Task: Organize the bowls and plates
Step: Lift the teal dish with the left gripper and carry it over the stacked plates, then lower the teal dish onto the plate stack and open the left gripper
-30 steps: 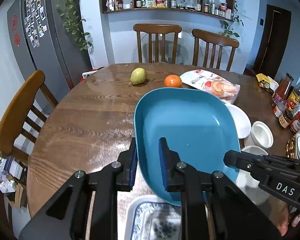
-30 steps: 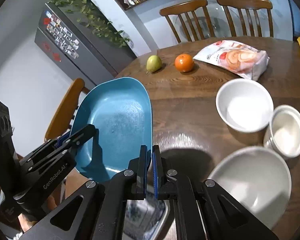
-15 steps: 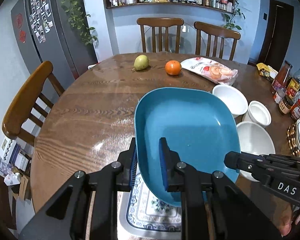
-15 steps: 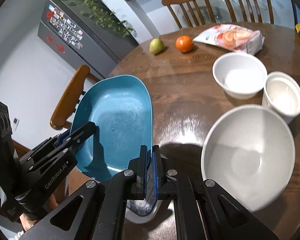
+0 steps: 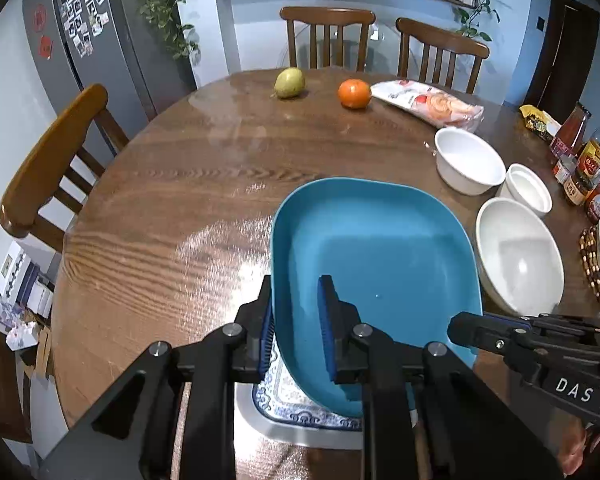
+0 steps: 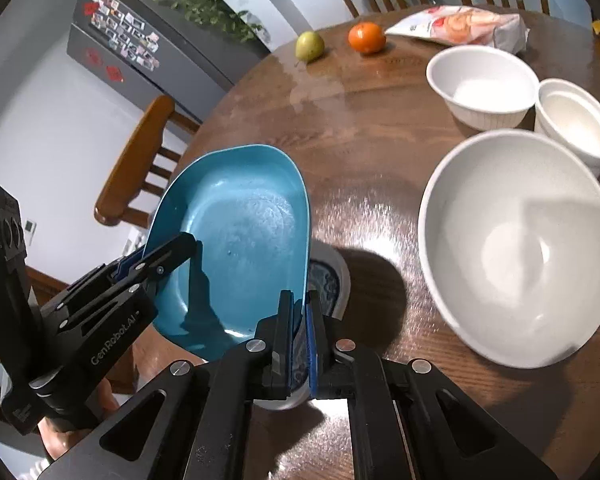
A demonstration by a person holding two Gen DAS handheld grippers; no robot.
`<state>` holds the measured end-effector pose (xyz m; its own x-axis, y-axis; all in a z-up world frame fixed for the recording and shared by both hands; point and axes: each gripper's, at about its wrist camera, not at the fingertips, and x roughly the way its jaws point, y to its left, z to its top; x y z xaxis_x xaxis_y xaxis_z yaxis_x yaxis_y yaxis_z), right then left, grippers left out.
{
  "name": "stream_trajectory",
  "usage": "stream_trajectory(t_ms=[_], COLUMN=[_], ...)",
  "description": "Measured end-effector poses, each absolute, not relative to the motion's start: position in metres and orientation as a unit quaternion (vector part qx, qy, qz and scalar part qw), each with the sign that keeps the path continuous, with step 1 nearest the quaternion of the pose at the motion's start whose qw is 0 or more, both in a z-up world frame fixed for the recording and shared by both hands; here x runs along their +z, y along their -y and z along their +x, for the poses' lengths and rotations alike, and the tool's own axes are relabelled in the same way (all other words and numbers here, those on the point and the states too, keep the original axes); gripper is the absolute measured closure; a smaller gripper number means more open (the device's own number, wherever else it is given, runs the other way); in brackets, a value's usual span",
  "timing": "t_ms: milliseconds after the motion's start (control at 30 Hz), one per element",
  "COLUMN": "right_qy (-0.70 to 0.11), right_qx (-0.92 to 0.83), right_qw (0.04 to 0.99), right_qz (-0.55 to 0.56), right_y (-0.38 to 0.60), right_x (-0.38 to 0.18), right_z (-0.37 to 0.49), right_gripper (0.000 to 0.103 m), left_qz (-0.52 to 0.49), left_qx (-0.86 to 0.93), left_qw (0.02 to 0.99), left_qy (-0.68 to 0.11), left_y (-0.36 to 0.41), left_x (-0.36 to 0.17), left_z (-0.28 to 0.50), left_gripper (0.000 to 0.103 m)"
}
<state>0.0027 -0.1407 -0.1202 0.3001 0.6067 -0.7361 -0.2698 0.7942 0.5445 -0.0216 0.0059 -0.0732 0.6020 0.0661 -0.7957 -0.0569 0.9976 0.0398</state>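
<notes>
Three white bowls (image 5: pixel 518 254), one blue plate (image 5: pixel 374 256), one patterned plate (image 5: pixel 288 398) beneath it, one pear (image 5: pixel 289 82), one orange (image 5: pixel 354 93), one snack bag (image 5: pixel 428 103), three wooden chairs (image 5: pixel 50 160).

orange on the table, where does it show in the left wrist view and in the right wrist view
Left wrist view: the orange sits upper centre, at the table's far edge, right of the pear.
Right wrist view: the orange sits top, right of centre, again right of the pear.
Shared landmark: the snack bag, just right of it.
</notes>
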Motion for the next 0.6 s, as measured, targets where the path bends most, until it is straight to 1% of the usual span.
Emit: stream_trajectory(t_ms=[600], right_qy=[-0.568], right_qx=[0.284], right_qw=[0.764], right_qz=[0.117], right_y=[0.114], right_x=[-0.151], right_z=[-0.013], right_gripper=[0.095], left_qz=[-0.013], left_qx=[0.033], left_qw=[0.868], left_qy=[-0.495], left_y=[-0.027], left_x=[-0.112], left_z=[-0.031], left_gripper=[0.085])
